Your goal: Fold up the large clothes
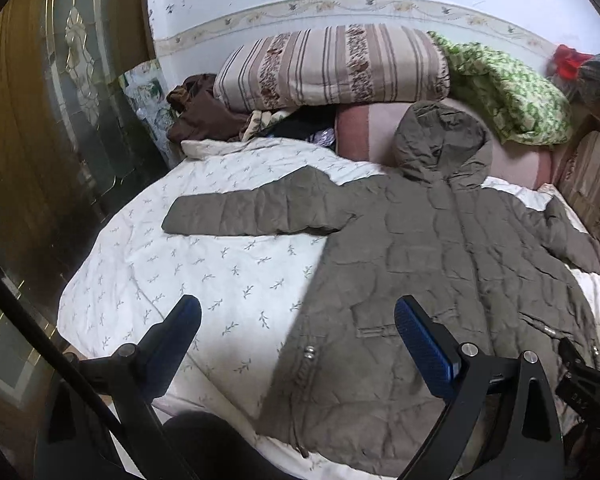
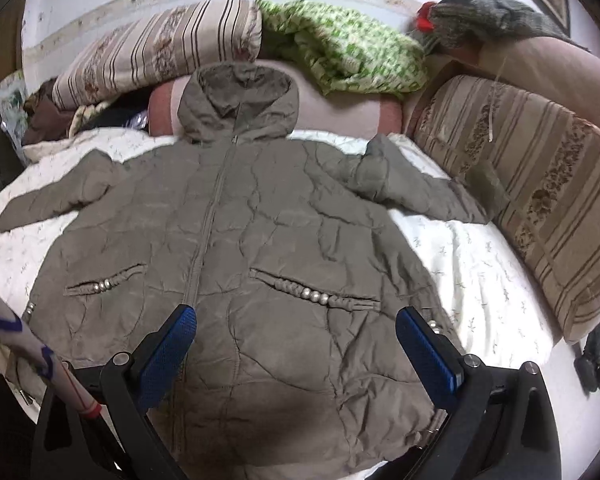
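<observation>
Coat (image 2: pixel 236 240) lies zipped, face up and spread flat on the bed (image 1: pixel 180 280), hood toward the pillows and sleeves splayed (apparently laid out ready for folding), while left gripper (image 1: pixel 298 336) and right gripper (image 2: pixel 296 336) hover over its hem, jaws released and empty.

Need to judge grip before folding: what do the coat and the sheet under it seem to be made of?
Coat: likely thin matte woven synthetic over padding, judging by the quilted puffs and sharp crinkles; metal-looking beads at the pockets. Sheet: looks like soft matte cotton-type cloth, white with a small leaf print.
</observation>
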`<state>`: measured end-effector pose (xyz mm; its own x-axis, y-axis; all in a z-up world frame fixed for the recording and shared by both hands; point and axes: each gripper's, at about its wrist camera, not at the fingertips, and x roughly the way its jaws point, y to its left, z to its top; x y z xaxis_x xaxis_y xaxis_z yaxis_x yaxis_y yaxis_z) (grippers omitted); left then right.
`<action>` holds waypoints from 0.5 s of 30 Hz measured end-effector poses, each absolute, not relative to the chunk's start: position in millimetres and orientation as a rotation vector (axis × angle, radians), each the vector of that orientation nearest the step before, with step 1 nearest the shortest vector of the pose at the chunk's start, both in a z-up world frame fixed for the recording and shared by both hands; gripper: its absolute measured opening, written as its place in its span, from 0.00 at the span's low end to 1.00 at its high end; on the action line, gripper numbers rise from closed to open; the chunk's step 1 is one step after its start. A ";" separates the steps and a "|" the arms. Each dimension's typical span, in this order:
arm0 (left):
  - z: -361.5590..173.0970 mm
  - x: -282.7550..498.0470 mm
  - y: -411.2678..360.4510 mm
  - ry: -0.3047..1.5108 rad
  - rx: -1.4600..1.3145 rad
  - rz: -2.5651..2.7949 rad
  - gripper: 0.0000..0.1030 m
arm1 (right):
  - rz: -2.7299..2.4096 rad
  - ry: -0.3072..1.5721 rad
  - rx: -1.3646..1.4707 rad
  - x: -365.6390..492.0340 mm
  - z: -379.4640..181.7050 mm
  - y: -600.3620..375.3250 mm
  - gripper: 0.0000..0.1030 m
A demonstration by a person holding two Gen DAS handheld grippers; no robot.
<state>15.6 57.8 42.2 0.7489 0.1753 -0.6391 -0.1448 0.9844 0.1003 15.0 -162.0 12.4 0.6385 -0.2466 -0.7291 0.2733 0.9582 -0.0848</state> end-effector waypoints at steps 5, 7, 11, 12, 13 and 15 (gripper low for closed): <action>23.0 33.0 69.8 0.774 0.023 0.199 0.94 | -0.305 0.854 0.004 33.5 10.2 -163.4 0.99; 16.6 36.3 70.3 0.793 0.024 0.205 0.94 | -0.306 0.861 0.003 38.2 9.6 -164.1 0.99; 8.8 40.2 69.0 0.809 0.054 0.208 0.94 | -0.309 0.877 -0.006 45.0 6.4 -163.5 0.99; 8.2 40.8 68.2 0.809 0.066 0.207 0.94 | -0.308 0.884 -0.008 46.6 5.2 -163.0 0.99; 7.8 41.6 67.8 0.808 0.080 0.206 0.94 | -0.306 0.891 -0.010 48.1 4.2 -162.1 0.99; 8.7 44.4 66.6 0.800 0.112 0.208 0.94 | -0.303 0.901 -0.013 49.8 2.4 -160.6 0.99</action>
